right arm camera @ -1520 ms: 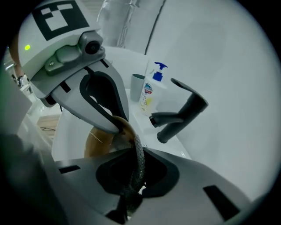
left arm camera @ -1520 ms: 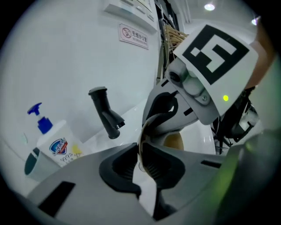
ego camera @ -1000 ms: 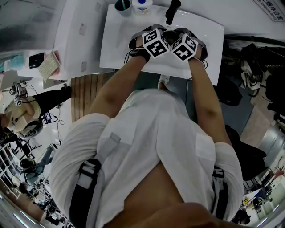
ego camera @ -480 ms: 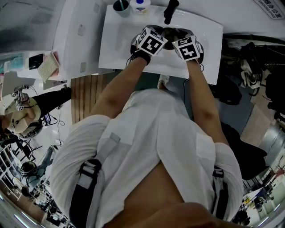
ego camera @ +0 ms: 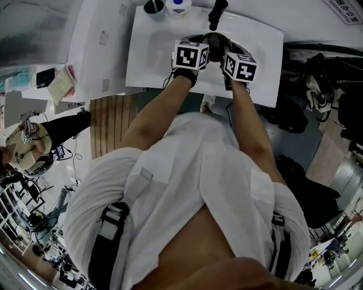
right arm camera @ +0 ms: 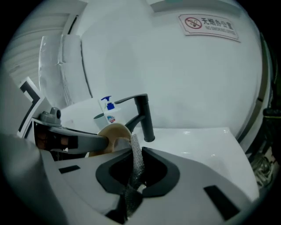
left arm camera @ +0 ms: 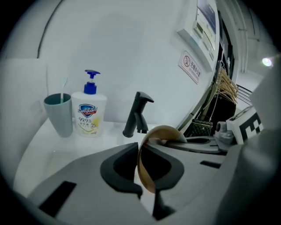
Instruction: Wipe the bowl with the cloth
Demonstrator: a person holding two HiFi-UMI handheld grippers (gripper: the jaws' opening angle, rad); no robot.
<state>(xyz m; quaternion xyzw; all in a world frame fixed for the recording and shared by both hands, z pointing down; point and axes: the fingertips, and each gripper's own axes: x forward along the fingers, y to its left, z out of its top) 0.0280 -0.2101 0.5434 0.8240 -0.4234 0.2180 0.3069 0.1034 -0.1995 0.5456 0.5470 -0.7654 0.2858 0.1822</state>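
Observation:
A tan bowl (left arm camera: 163,132) hangs tilted on edge over the white basin (ego camera: 150,54). My left gripper (left arm camera: 145,173) has the bowl's rim between its pads, which press on it while the jaws ease open slightly. In the right gripper view a strip of grey mesh cloth (right arm camera: 136,160) is pinched in my right gripper (right arm camera: 135,176), and its top end touches the bowl (right arm camera: 113,132). From the head view, the left gripper (ego camera: 199,44) and right gripper (ego camera: 226,50) meet at the bowl (ego camera: 214,38), just in front of the black faucet (ego camera: 219,12).
A soap pump bottle (left arm camera: 89,115) and a grey-blue cup (left arm camera: 59,115) with a toothbrush stand at the basin's back left. The faucet (right arm camera: 145,115) rises close behind the bowl. A wall with a no-smoking sign (right arm camera: 209,25) is behind. Bags hang to the right (ego camera: 317,85).
Both grippers have moved farther over the basin toward the faucet, carrying the bowl and cloth. Their marker cubes have turned and drawn slightly apart.

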